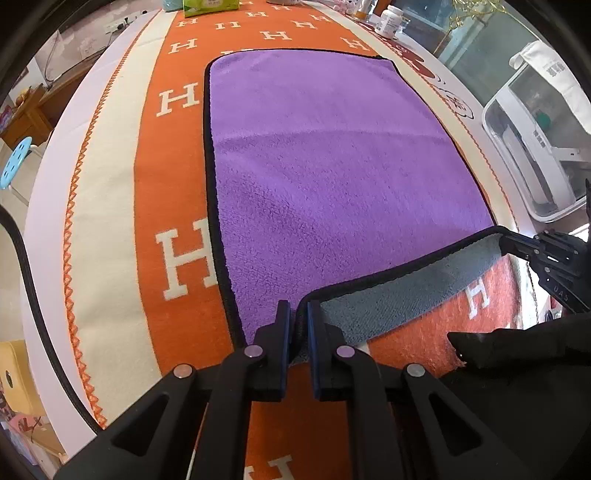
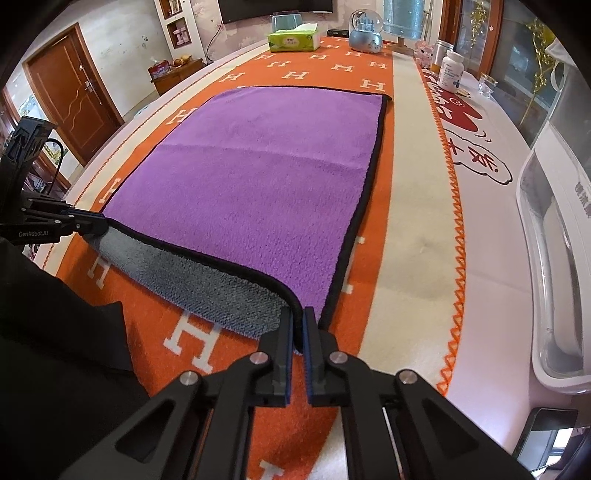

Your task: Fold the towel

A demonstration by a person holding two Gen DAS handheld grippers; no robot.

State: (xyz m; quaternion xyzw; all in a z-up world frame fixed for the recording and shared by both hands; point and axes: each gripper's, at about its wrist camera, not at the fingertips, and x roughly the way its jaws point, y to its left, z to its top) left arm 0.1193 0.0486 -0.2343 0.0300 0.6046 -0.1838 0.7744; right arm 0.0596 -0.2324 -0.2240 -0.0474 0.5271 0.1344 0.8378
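Note:
A purple towel (image 1: 332, 166) with a black hem and a grey underside (image 1: 406, 291) lies spread on the orange table runner; it also shows in the right wrist view (image 2: 258, 184). My left gripper (image 1: 298, 310) is shut on the towel's near left corner, lifted a little off the cloth. My right gripper (image 2: 298, 317) is shut on the near right corner. The near edge hangs raised between them, grey side showing (image 2: 207, 284). Each gripper appears in the other's view: the right one (image 1: 517, 243), the left one (image 2: 92, 225).
The orange runner (image 2: 376, 221) with white H letters covers a long white table. At the far end stand a green tissue box (image 2: 293, 38), a snow globe (image 2: 365, 31) and a white pill bottle (image 2: 450, 72). A white plastic bin (image 2: 554, 258) stands at the right.

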